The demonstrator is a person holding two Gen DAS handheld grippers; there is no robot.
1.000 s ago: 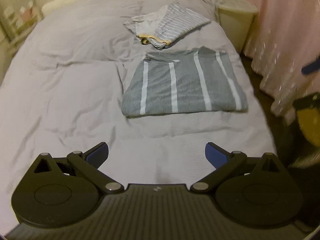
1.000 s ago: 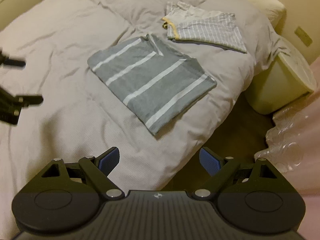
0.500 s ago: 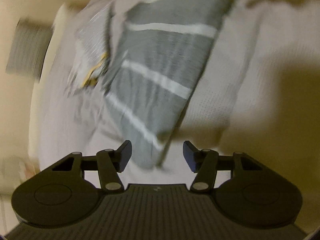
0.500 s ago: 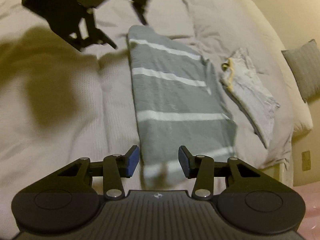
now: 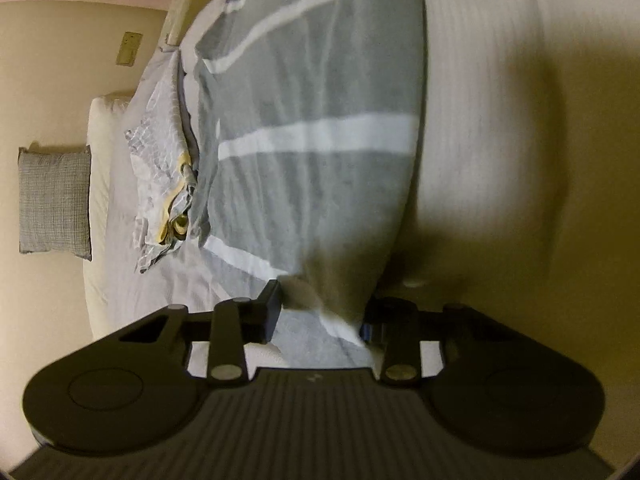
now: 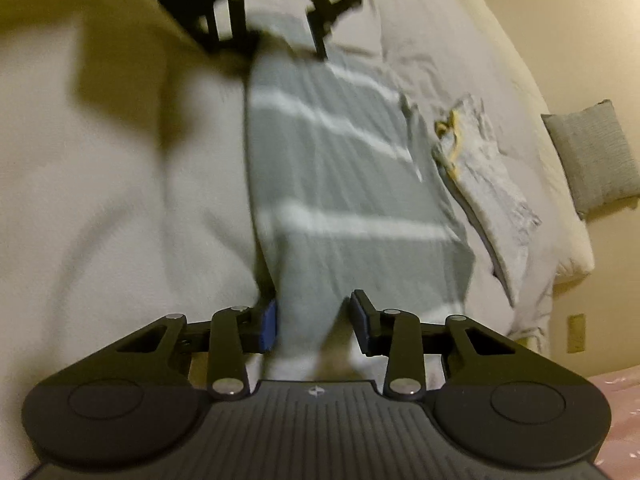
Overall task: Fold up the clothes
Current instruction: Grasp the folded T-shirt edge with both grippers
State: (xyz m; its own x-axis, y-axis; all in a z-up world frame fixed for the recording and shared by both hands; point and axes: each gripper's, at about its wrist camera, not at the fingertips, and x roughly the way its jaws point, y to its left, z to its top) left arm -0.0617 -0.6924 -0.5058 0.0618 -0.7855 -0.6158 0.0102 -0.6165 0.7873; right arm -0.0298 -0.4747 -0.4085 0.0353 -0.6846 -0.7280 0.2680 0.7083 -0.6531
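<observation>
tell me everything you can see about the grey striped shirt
The grey striped shirt is soft grey knit with wide white stripes, folded into a flat oblong on the pale bedcover. A corner sits between the fingers of the right gripper, another between those of the left gripper; neither has closed. A folded pale garment lies alongside.

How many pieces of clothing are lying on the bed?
2. The grey garment with white stripes lies in the middle of the bed, between both grippers. The pale finely striped garment lies folded beside it, toward the cushion. Others may be out of view.
</observation>
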